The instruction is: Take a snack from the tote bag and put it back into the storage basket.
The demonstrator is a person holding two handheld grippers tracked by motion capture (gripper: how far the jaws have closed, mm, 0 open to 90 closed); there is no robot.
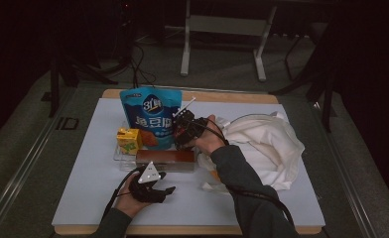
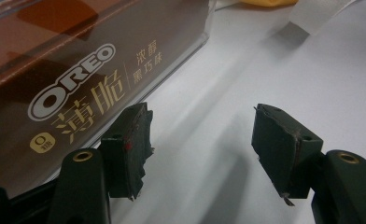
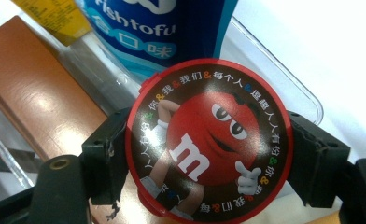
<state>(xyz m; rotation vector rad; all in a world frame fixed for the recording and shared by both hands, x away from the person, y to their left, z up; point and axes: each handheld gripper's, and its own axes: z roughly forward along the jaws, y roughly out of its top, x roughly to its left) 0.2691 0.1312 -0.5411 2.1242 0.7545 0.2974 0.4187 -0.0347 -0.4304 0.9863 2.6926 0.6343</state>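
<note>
We hold the round red-rimmed M&M's candy tin (image 3: 208,140) clamped by its rim between the jaws of our right gripper (image 1: 185,125), just above the clear plastic tray (image 3: 284,79), beside the blue fish-tofu pouch (image 1: 152,115). It goes straight down from there, we judge. Our left gripper (image 2: 202,149) rests with jaws apart and empty, nearest the long brown Oreo box (image 2: 78,79).
</note>
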